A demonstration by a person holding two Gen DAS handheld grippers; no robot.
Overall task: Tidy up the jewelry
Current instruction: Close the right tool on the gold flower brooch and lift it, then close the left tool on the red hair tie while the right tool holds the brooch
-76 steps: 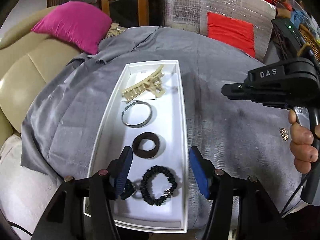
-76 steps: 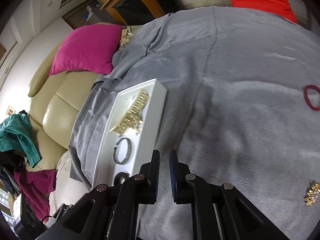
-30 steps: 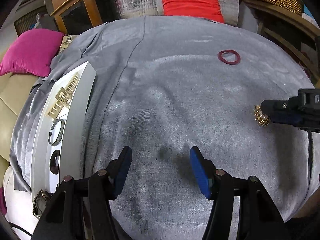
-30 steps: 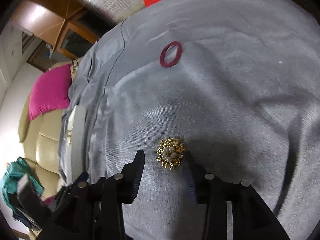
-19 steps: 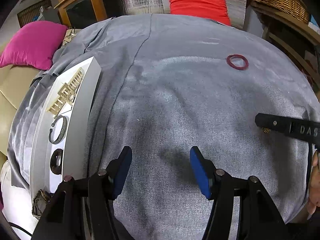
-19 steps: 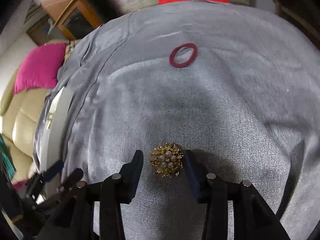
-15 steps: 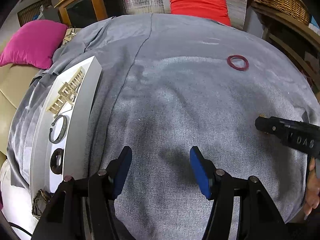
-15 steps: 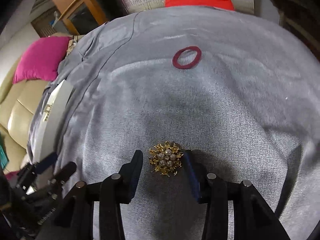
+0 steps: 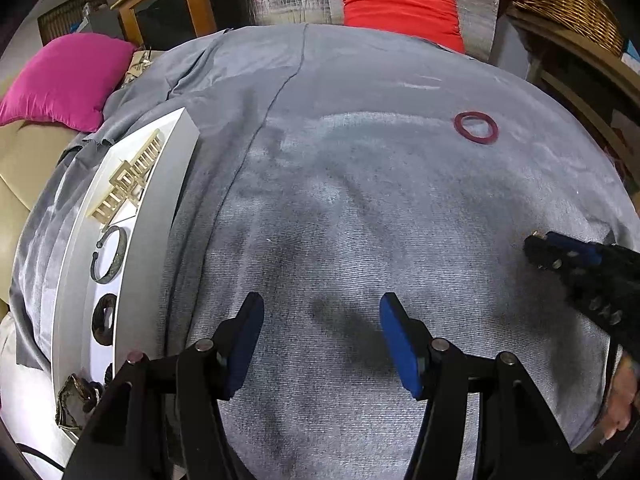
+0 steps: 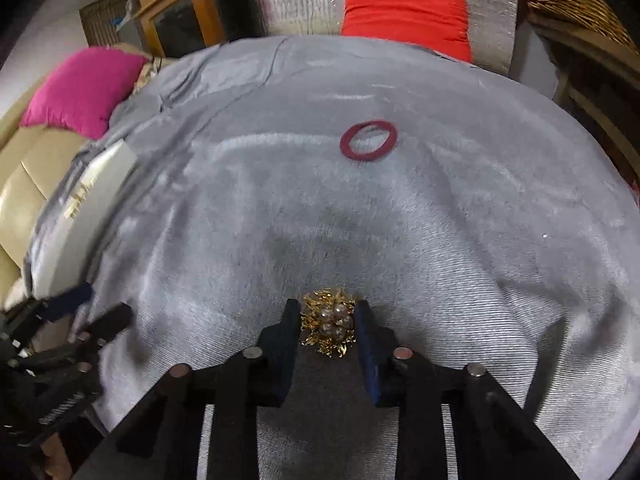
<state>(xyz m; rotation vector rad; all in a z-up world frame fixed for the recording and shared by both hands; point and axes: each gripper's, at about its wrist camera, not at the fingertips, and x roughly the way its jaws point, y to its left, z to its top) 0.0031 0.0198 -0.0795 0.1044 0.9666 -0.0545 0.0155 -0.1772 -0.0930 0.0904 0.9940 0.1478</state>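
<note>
two pads of right gripper (image 10: 328,326) closing on gold brooch (image 10: 329,327), brooch between them on grey cloth (image 10: 440,240). left gripper (image 9: 322,334) spread wide, empty, hovering over bare cloth. red ring (image 10: 368,140) flat on cloth, well beyond brooch. white tray (image 9: 76,280) at left edge, with comb clip (image 9: 128,176), bangle (image 9: 108,254), dark scrunchie (image 9: 103,318).
</note>
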